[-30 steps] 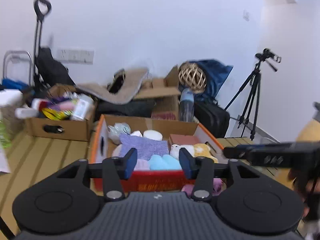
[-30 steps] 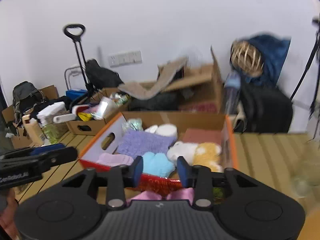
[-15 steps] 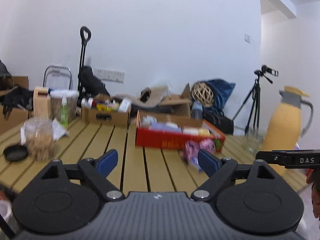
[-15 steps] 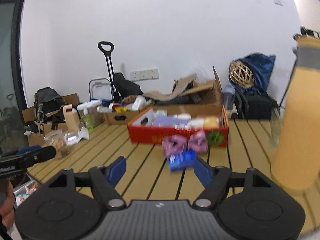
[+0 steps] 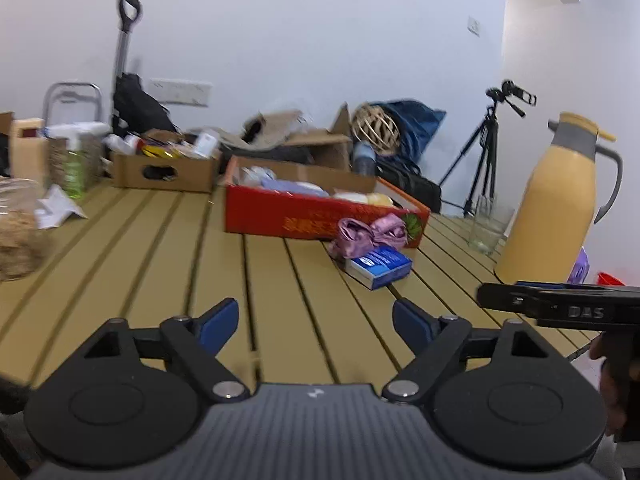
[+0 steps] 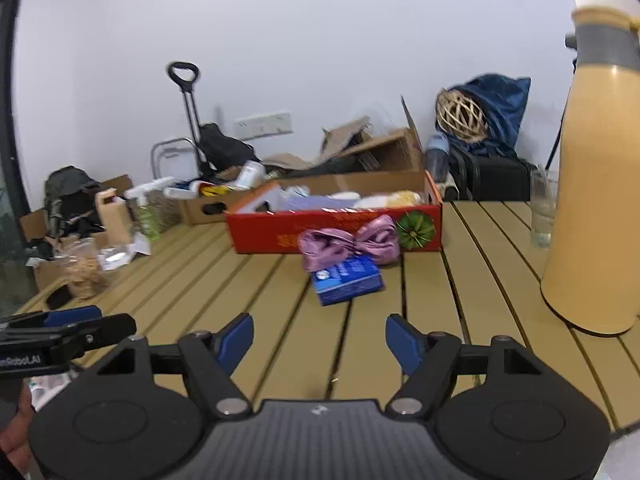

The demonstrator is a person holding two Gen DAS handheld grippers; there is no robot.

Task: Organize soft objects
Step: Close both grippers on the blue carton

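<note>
A red cardboard box (image 5: 296, 216) (image 6: 272, 228) holding several soft items stands on the slatted wooden table (image 5: 160, 264). A purple fabric bow (image 5: 370, 232) (image 6: 348, 242) lies against the box's front, with a blue packet (image 5: 380, 266) (image 6: 346, 280) just before it. My left gripper (image 5: 316, 322) is open and empty, low over the table, well short of the box. My right gripper (image 6: 320, 338) is open and empty, a short way before the packet. Each gripper's side shows at the other view's edge.
A tall yellow thermos jug (image 5: 556, 208) (image 6: 596, 184) and a glass (image 5: 486, 228) stand at the right. A brown box of bottles (image 5: 164, 170) and bagged items (image 5: 18, 232) sit at the left. A trolley, bags and a tripod (image 5: 484, 152) stand behind.
Both grippers have pulled back far from the red box and opened wide. The box now sits at a distance; the bow and blue packet lie on the table in front of it.
</note>
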